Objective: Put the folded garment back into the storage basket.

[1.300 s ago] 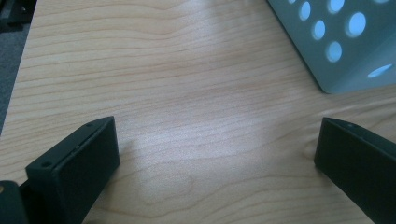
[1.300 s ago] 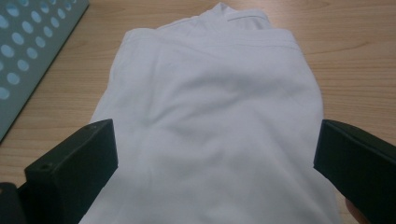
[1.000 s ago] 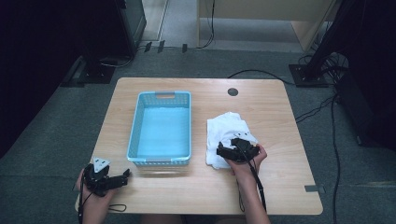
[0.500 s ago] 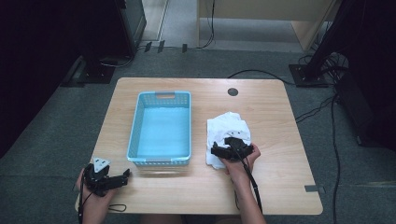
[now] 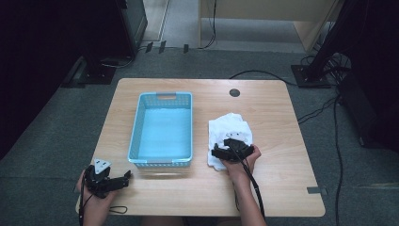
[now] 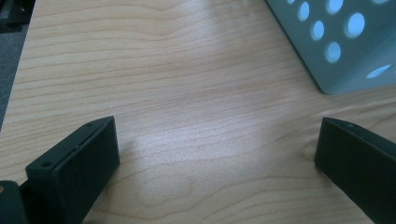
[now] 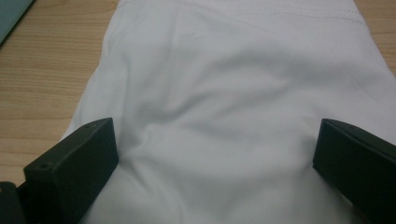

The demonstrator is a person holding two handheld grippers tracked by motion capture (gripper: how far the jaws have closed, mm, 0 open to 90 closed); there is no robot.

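Wooden worktop (image 5: 282,113) is carrying a blue basket (image 5: 162,129) and a white cloth (image 5: 228,129) beside it. I am pressing my right gripper (image 5: 225,151), jaws wide, onto the cloth; my left gripper (image 5: 123,179) is resting wide open near the basket's corner.

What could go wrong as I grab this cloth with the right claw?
1. The right claw is open over the near edge of the cloth; closing there may pinch only one layer, so the bundle could unfold and drag on the table.
2. The basket sits just left of the cloth; a trailing end might catch its rim.
3. The left claw rests open near the basket's corner and could nudge it.
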